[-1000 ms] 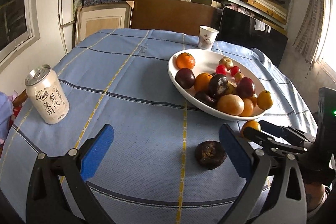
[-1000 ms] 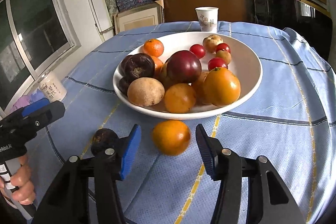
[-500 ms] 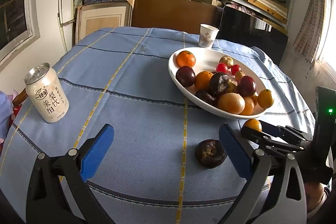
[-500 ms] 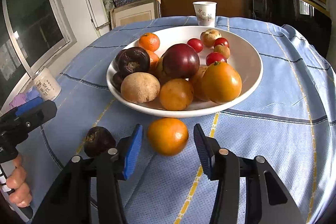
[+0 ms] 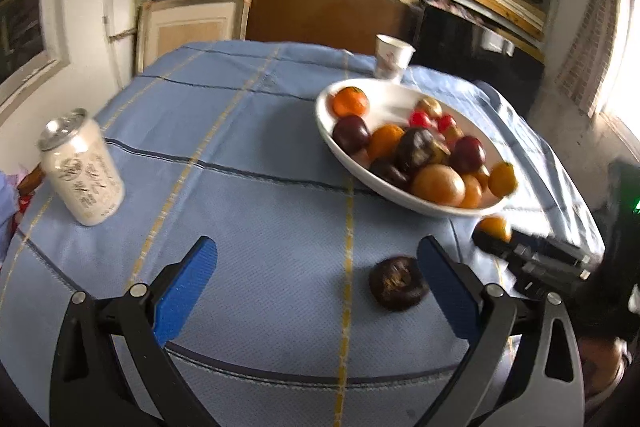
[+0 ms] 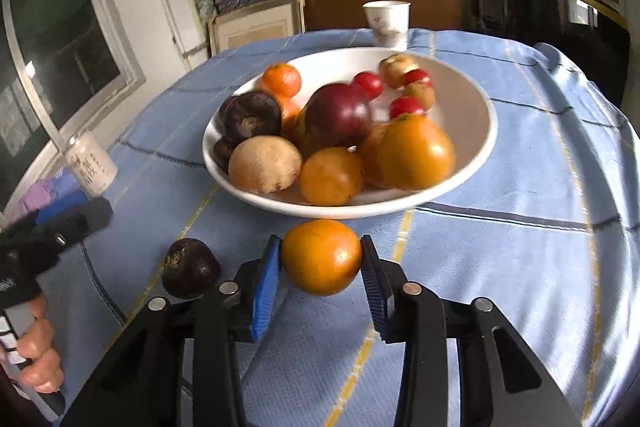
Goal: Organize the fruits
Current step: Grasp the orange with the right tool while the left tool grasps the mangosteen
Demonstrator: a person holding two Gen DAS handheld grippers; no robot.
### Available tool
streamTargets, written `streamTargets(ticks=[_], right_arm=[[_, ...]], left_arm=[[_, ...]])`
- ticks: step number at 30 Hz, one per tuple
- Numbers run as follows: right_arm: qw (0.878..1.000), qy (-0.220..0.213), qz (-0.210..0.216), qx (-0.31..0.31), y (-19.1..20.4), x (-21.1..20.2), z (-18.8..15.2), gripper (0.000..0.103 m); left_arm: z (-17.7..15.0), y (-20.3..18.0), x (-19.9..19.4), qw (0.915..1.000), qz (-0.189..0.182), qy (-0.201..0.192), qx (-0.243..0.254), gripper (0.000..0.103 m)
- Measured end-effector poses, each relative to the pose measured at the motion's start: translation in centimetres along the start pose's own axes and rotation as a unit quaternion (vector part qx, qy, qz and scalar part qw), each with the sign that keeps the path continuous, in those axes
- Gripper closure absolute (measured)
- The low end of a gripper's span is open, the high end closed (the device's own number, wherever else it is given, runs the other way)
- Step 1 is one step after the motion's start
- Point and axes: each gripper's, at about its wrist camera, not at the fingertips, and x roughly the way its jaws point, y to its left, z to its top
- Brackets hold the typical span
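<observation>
We are closing the right gripper (image 6: 321,269) on the orange (image 6: 321,257) at the bowl's (image 6: 476,163) six o'clock (left gripper (image 5: 316,281) gapes, empty); next, lift it in gently.

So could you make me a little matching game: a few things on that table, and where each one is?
Things:
1. orange
2. dark fruit
3. can
4. cup

Places:
A. far side of the table, behind the bowl
B. on the cloth, just inside the left gripper's right finger
C. between the closing right gripper's pads
D. standing near the table's left edge

Pairs: 1-C, 2-B, 3-D, 4-A
</observation>
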Motion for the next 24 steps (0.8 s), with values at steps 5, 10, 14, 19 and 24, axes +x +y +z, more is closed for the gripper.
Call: streamTargets(ticks=[5, 10, 14, 19, 24], right_arm=[[1.000, -0.017, -0.003, 0.019, -1.3, -1.7, 0.5, 0.063], [0.999, -0.004, 0.007, 0.042, -2.5, -1.5, 0.6, 0.063], [0.999, -0.002, 0.010, 0.045, -2.6, -1.4, 0.5, 0.063], [0.999, 0.003, 0.015, 0.042, -2.5, -1.4, 0.4, 0.063], [0.999, 0.009, 0.016, 0.047, -2.7, -1.2, 0.3, 0.063]], left_arm=[[-1.2, -2.8, 1.2, 0.9973, -0.008, 0.025, 0.068, 0.005], [-2.1, -5.0, 1.9, 0.9922, -0.016, 0.033, 0.119, 0.022], [-2.2, -5.1, 3.6, 0.9907, -0.031, 0.063, 0.116, 0.040], [-2.1, -5.3, 5.0, 0.9895, -0.039, 0.078, 0.115, 0.040], [-2.1, -5.6, 5.5, 0.9892, -0.042, 0.079, 0.116, 0.041]])
